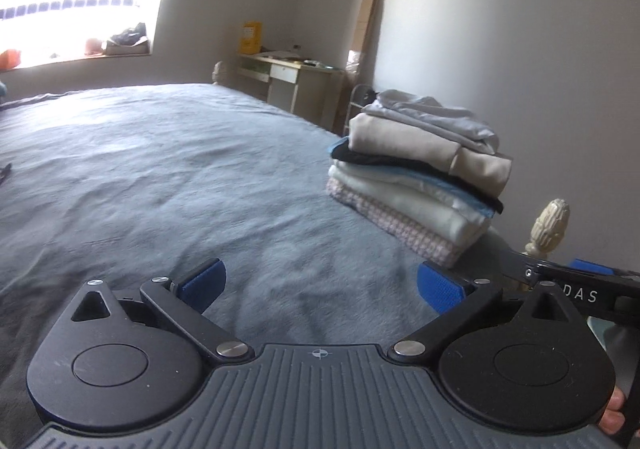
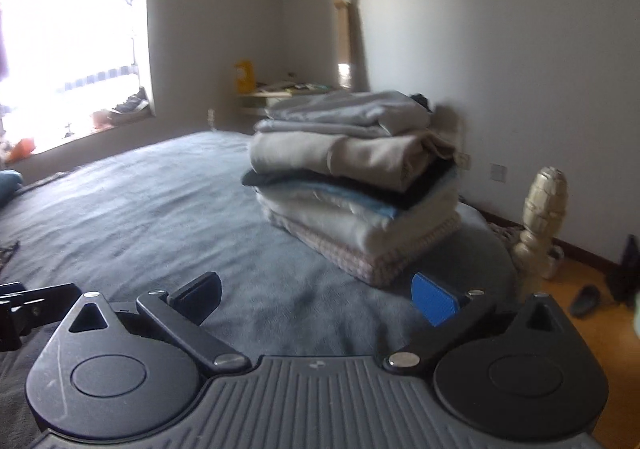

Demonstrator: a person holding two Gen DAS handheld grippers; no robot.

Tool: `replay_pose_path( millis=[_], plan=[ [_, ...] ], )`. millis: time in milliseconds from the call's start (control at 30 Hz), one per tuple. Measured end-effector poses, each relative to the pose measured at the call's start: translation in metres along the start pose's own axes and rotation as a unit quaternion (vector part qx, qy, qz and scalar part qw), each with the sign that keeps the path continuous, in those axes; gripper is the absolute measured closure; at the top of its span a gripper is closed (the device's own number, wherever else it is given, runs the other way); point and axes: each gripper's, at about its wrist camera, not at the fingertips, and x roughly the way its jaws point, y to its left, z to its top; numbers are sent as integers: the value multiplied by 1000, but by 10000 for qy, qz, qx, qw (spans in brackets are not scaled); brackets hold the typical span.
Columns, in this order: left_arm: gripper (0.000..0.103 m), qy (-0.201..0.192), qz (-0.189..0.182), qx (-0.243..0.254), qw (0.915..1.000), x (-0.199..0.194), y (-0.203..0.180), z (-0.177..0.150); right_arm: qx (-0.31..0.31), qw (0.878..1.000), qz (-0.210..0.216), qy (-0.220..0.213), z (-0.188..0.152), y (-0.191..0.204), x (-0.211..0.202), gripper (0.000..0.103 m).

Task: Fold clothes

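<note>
left gripper: black two-finger gripper with blue pads (image 1: 320,285) is hovering over the bed, jaws spread wide, nothing between them
right gripper: matching black two-finger gripper (image 2: 316,299) is also standing wide open and gripping nothing; its black frame is showing at the right edge of the left wrist view, just beside the left one
bed: grey-blue fuzzy bedspread (image 1: 160,169) is lying under both grippers, bare between the fingers
clothes: stack of folded clothes, grey on top, then beige, black, light blue, white, pink knit at the bottom (image 2: 352,185), is sitting on the bed's right edge, ahead and right of both grippers, untouched
bedpost: cream carved finial (image 2: 546,201) is standing right of the stack
far: pale wooden desk (image 1: 296,81) is standing by the wall; bright window (image 2: 68,69) is glaring at left
</note>
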Motion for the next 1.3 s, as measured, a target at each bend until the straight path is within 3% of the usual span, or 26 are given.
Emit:
replay_pose_path(
  millis=[500,833,1300],
  plan=[
    [0,-363,525,216,9977,-33,13,-8,158,9958,-770,-462,12,32,-37,0],
    [0,-531,775,226,9953,-44,20,-4,239,9962,-728,-422,13,42,-42,0],
    [0,-445,741,362,9956,-44,21,-2,240,9967,-639,-439,16,53,-41,0]
  ],
)
